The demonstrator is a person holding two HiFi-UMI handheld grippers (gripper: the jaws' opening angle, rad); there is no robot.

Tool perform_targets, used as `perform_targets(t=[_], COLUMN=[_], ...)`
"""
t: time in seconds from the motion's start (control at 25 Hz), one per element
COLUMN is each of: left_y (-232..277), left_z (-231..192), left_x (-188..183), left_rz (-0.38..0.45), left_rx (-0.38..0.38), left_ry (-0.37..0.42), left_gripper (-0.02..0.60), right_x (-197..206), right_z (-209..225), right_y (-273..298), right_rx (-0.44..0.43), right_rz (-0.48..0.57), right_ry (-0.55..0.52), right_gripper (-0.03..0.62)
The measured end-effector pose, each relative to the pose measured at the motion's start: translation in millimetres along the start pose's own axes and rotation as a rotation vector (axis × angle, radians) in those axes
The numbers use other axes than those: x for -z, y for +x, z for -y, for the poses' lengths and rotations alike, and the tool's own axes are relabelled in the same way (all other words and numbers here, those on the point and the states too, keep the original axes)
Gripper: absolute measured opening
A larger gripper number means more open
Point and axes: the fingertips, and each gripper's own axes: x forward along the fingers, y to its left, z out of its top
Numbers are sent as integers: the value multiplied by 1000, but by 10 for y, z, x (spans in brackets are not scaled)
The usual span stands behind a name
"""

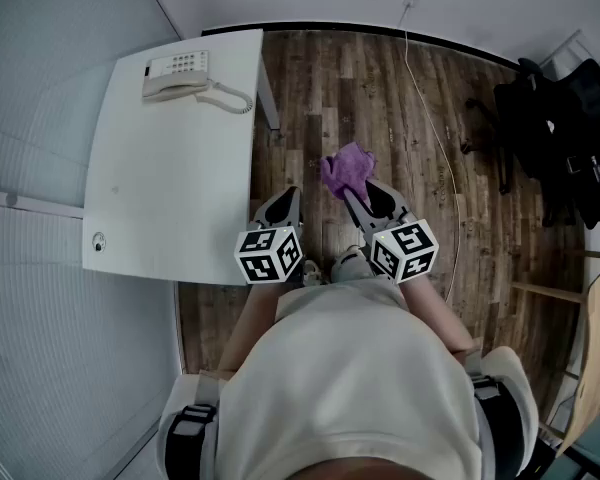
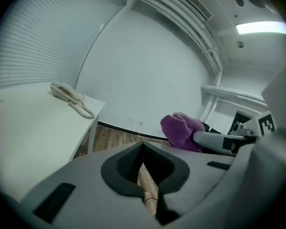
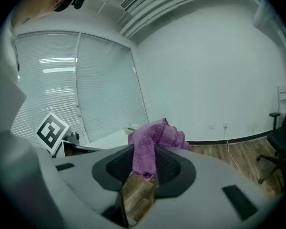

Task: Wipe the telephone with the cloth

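A cream telephone (image 1: 188, 78) with a coiled cord rests at the far end of the white table (image 1: 160, 198); the left gripper view shows the telephone (image 2: 69, 97) well ahead on the left. My right gripper (image 1: 353, 190) is shut on a purple cloth (image 1: 347, 169) and holds it above the wooden floor, right of the table. In the right gripper view the cloth (image 3: 152, 142) bunches out past the jaws of the right gripper (image 3: 144, 163). My left gripper (image 1: 283, 203) hangs shut and empty by the table's right edge; its jaws (image 2: 142, 163) meet with nothing between them.
A black office chair (image 1: 560, 138) stands at the right. A white cable (image 1: 435, 138) trails across the wooden floor (image 1: 380, 98) from a wall socket. A small round fitting (image 1: 99, 240) sits near the table's front left. Window blinds run along the left.
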Motion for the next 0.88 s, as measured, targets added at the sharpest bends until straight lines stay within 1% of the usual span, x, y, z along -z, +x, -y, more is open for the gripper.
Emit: perform_targets(t=[0.16,0.4,0.64,0.76,0.88], left_y=[-46,-63,-99,-133,-166], left_z=[152,227,210,176,145], left_x=[20,-8,-10,-8,5], left_rz=[5,6,3,3,-4], left_rx=[9,26,31,41,58], left_ry=[-7,-7,-7,-11,-10], left_gripper=[21,21,21,21,21], right_x=[-6,-43,-18,-16,22], right_z=[-24,-57,-122,-215,-298], right_y=[-135,-206,-202,-175,-133], right_rx=[-6,-9,-8,-36,-38], right_rz=[2,30,26,35,20], right_ry=[-26,-24,-31,-9,-29], right_gripper=[129,129,129,129,130])
